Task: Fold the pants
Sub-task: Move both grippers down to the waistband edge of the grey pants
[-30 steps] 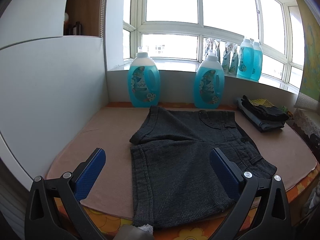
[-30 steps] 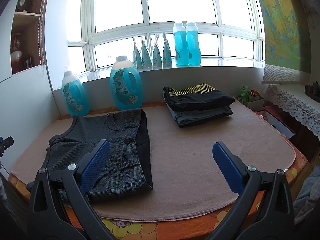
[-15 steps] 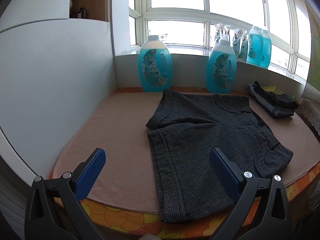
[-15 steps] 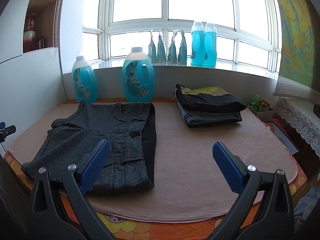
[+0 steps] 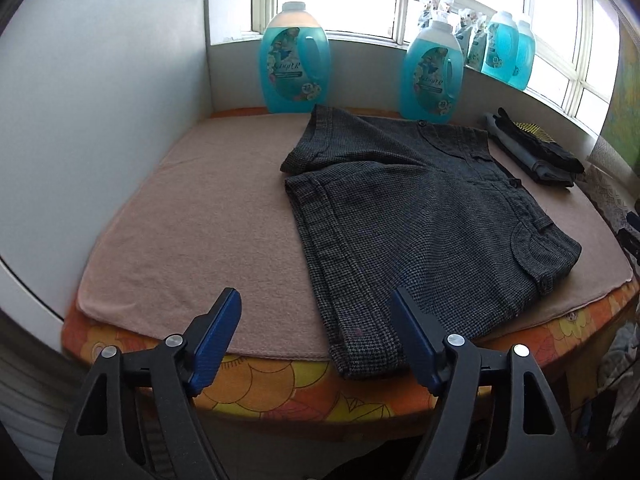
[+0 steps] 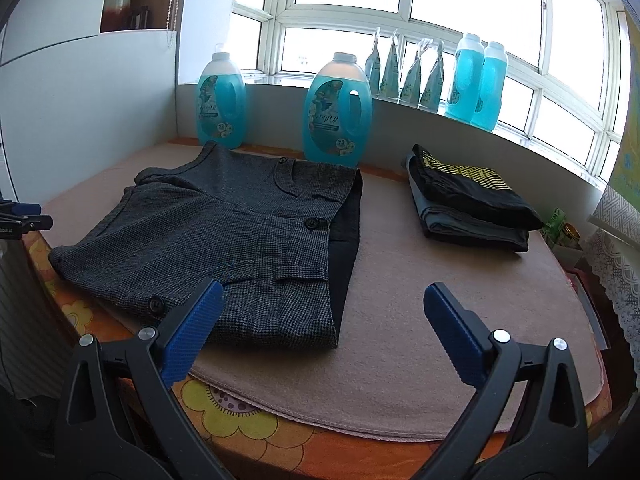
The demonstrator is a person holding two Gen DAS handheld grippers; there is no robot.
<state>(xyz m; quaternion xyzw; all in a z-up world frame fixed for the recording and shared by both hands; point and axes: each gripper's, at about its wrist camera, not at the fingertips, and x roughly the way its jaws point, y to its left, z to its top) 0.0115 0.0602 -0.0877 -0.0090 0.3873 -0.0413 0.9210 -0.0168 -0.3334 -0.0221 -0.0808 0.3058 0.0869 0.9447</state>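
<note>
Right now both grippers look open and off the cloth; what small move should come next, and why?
Probably lower the left gripper onto the near leg hem of the grey shorts, which overhangs the pink mat just ahead of its open fingers. The right gripper also hovers open, holding nothing, near the waistband corner. The shorts lie flat and unfolded, so a grasp seems to come first.

- I read this as a home laundry corner, probably by a bay window (image 6: 420,4).
- Detergent jugs (image 6: 337,110) and folded clothes (image 6: 472,200) on a towel-covered table (image 5: 192,208).
</note>
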